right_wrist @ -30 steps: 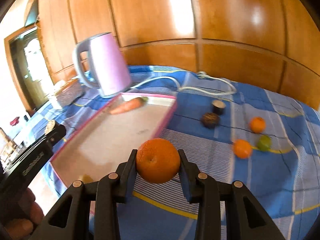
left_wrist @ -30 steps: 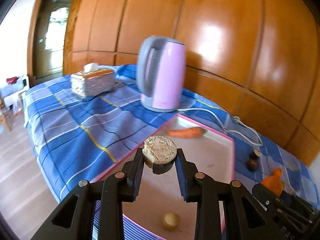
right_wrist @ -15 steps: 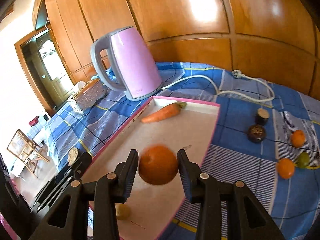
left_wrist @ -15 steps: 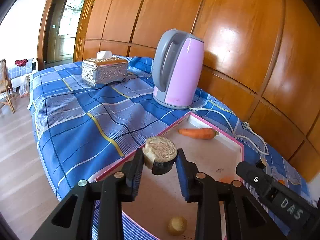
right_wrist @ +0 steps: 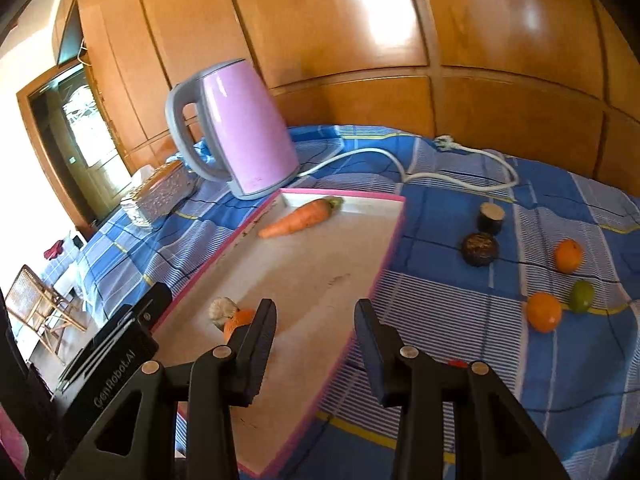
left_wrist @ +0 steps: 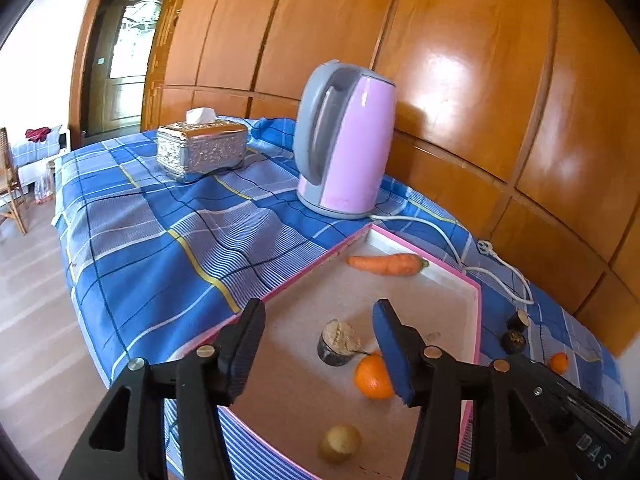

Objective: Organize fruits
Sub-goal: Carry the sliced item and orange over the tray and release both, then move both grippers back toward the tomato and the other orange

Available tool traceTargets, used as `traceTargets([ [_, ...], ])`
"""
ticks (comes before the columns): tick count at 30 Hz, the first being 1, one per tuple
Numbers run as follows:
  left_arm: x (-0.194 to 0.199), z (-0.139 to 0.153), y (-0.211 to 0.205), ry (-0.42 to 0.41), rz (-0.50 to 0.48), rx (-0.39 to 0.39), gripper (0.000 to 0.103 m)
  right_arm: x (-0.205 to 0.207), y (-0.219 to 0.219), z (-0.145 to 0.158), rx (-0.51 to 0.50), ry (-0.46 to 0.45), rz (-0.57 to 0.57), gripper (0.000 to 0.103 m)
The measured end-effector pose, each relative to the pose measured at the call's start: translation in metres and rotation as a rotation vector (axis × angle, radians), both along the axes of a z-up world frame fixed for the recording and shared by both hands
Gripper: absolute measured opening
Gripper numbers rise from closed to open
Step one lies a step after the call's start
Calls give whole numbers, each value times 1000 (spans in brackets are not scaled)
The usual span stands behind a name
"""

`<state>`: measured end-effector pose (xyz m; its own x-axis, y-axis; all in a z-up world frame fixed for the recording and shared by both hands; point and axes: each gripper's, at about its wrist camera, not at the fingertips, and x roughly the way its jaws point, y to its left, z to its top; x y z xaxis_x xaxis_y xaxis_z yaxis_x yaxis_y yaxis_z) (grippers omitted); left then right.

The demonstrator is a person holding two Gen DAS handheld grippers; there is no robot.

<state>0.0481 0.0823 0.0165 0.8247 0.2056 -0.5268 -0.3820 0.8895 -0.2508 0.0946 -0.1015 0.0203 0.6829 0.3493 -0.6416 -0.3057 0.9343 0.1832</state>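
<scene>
— Both jaws spread, gripping nothing: left gripper, right gripper.

— And the fruit?

— Orange down on the pink-rimmed tray, touching the cut dark fruit at its ten o'clock.

— Handling?

— Probably firm, round, prone to rolling; best pinched across the middle.

— Anything else?

— Carrot at twelve. Loose oranges and lime on the cloth, plain only from the right wrist.
</scene>
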Motion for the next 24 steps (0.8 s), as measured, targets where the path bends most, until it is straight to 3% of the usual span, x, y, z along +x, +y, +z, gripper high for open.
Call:
traceTargets([
  [17, 4, -1, -54, -12, -310, 79, 57, -25, -89, -15, -29, 19, -223, 41],
  [24, -1, -3, -83, -10, -479, 121, 57, -30, -127, -19, -48, 20, -308, 41],
])
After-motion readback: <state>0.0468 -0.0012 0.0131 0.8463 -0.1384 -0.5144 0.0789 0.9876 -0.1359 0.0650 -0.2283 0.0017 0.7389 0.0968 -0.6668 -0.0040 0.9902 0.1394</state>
